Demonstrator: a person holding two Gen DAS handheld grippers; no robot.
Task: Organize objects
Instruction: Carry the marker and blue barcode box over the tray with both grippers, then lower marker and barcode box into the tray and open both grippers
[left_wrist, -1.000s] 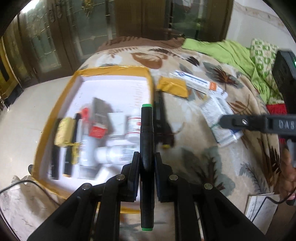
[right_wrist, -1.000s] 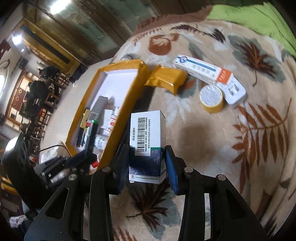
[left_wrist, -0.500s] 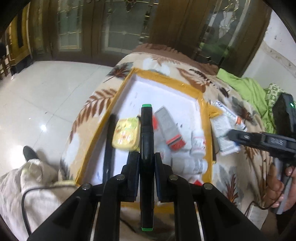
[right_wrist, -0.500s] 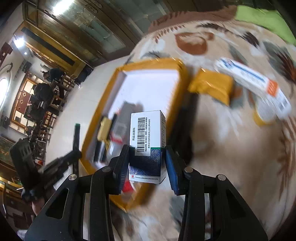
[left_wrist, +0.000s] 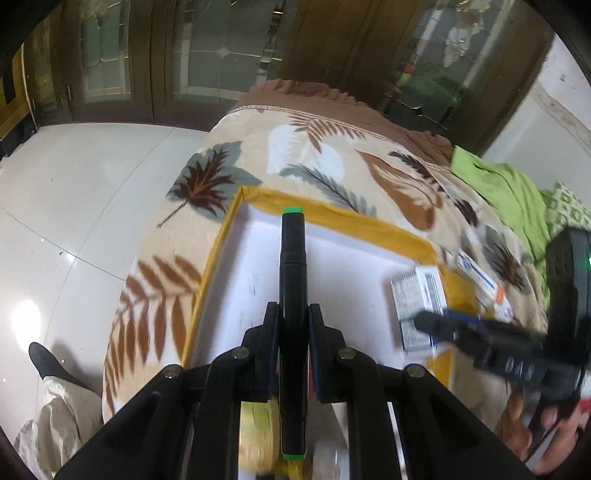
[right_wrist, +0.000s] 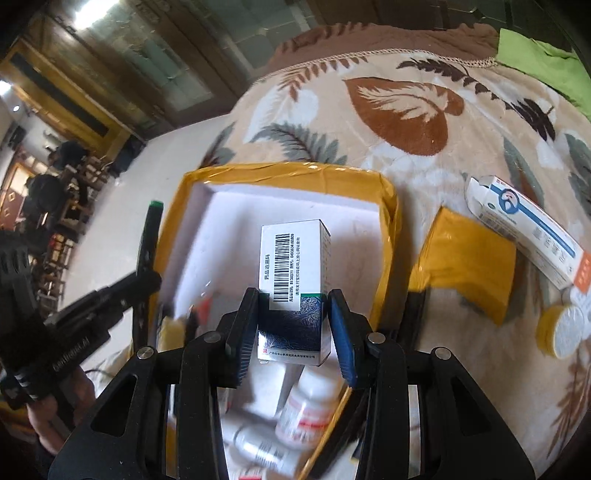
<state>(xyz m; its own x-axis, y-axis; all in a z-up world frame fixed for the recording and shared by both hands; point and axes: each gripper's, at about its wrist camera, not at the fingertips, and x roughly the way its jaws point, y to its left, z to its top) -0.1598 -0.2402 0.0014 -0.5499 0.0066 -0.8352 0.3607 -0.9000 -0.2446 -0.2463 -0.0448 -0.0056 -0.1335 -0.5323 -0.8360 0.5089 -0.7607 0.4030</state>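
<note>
We hold a gripper in each hand above a bed covered by a leaf-patterned blanket (right_wrist: 402, 110), on which sits a yellow-edged box (right_wrist: 295, 171) with a white inside.

Our left gripper (left_wrist: 293, 317) has its jaws clamped on a black marker (left_wrist: 293, 280) with green ends. The marker runs lengthwise between the jaws, its far tip reaching out over the box's far yellow rim in the left wrist view. In the right wrist view the same marker (right_wrist: 149, 236) stands just outside the box's left wall.

Our right gripper (right_wrist: 293, 321) has its jaws clamped on a small medicine carton (right_wrist: 291, 273), white on top with a barcode and dark blue-green lower down. It hangs over the open box, near the middle. From the left wrist view the carton (left_wrist: 417, 295) sits over the box's right side, with the right gripper (left_wrist: 436, 325) behind it and a hand (left_wrist: 535, 432) on the grip.

Under the right jaws, white bottles (right_wrist: 310, 406) with red-striped labels lie on the box floor, blurred. A yellow object (left_wrist: 255, 432) lies under the left jaws, too blurred to name.

On the blanket to the right of the box lie a yellow packet (right_wrist: 469, 266), a long white and blue carton (right_wrist: 528, 229) with an orange end, and a round yellow-rimmed tin (right_wrist: 561, 332). A green cloth (right_wrist: 543, 55) lies at the far edge of the bed.
</note>
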